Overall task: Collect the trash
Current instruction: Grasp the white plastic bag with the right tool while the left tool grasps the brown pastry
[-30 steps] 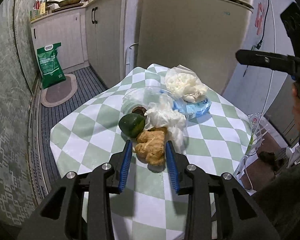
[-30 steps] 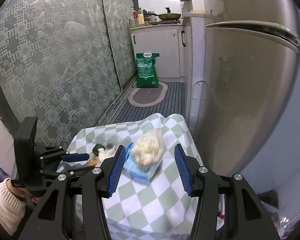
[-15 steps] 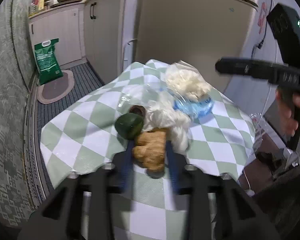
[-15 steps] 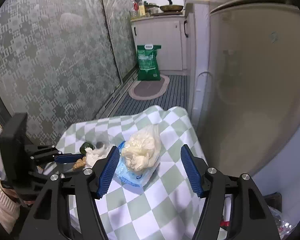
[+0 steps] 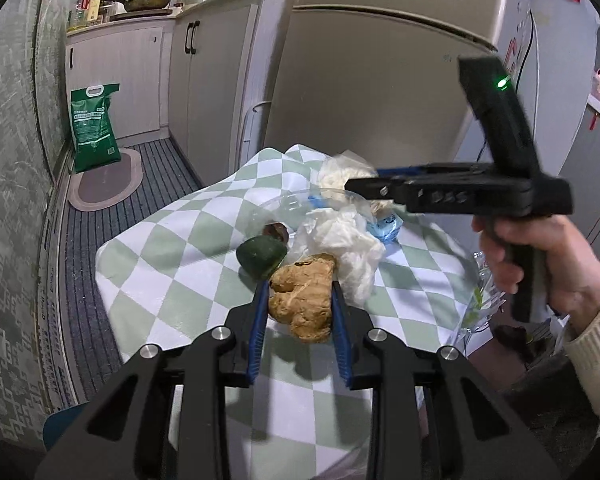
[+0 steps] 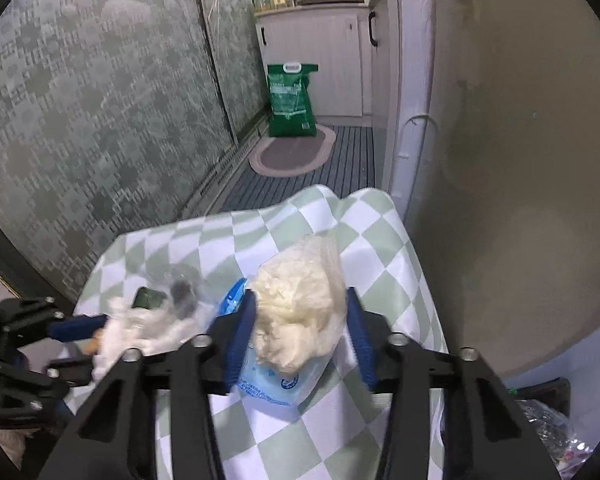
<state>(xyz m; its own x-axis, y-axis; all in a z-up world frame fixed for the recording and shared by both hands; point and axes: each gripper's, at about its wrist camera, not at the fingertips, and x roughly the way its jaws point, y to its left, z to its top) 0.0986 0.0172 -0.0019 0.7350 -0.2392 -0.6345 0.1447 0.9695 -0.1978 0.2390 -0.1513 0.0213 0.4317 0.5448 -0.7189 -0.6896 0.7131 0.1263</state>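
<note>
Green-and-white checked cloth covers the table (image 5: pixel 172 256), which fills the lower centre of both views.

Tan, knobbly ginger root (image 5: pixel 304 300): lower centre of the left wrist view, clenched between the blue pads of the left gripper (image 5: pixel 300 300), both pads pressed against its sides.

Dark green rounded vegetable (image 5: pixel 260 256): just beside the ginger, up and to its left, with a small brown lump (image 5: pixel 276 232) touching it behind.

Crumpled white tissue (image 5: pixel 348 240): right of the ginger, touching it.

Clear plastic bag of pale, fluffy material (image 6: pixel 300 304): centre of the right wrist view, resting on a blue-and-white printed plastic packet (image 6: pixel 268 384). It sits between the blue fingers of the right gripper (image 6: pixel 300 320), whose jaws are closing; the left pad meets the bag, the right pad stands just clear.

Hand (image 5: pixel 540 256) in a cream knit sleeve: right edge of the left wrist view, holding the right gripper's handle.

Green sack (image 6: pixel 292 100): upper centre, upright on the floor against white cabinets.
</note>
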